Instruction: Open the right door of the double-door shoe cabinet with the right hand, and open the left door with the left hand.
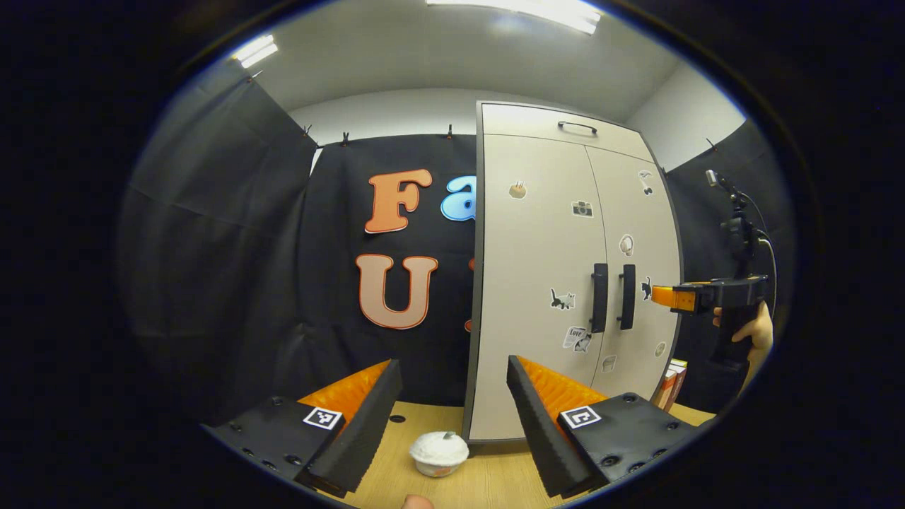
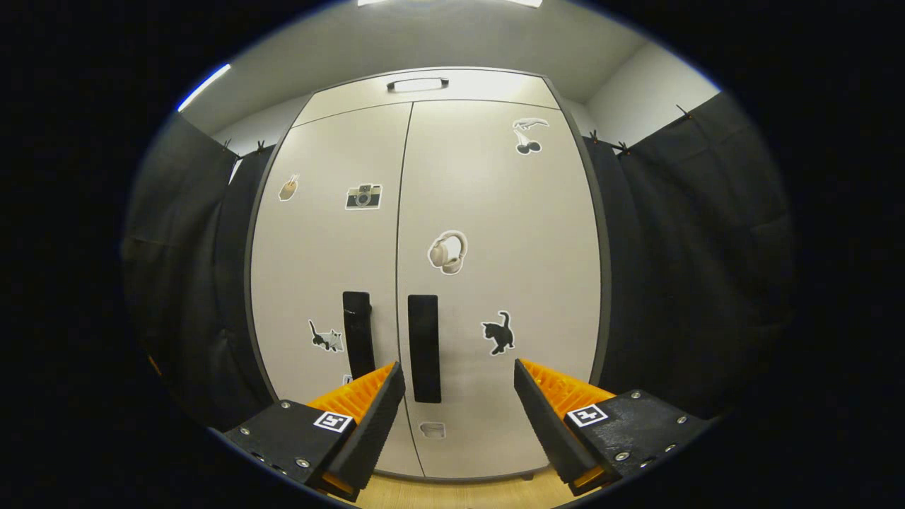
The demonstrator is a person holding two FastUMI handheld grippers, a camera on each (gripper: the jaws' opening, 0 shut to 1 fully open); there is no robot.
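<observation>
A tall pale double-door shoe cabinet (image 2: 424,233) stands upright, both doors closed, stickers scattered on them. Two black vertical handles sit side by side at the centre seam: the left door's handle (image 2: 357,334) and the right door's handle (image 2: 423,348). My right gripper (image 2: 458,373) is open, facing the right door a short way off, its gap just right of that handle. In the left gripper view the cabinet (image 1: 558,283) stands to the right, seen at an angle, with both handles (image 1: 612,297). My left gripper (image 1: 454,371) is open, well short of the cabinet. The right gripper (image 1: 661,295), held by a hand, points at the right door.
A small white lidded cup (image 1: 439,452) rests on the wooden floor (image 1: 488,481) between the left fingers. Some books or boxes (image 1: 672,385) lean at the cabinet's right side. Black cloth walls surround the booth. A drawer handle (image 2: 417,83) tops the cabinet.
</observation>
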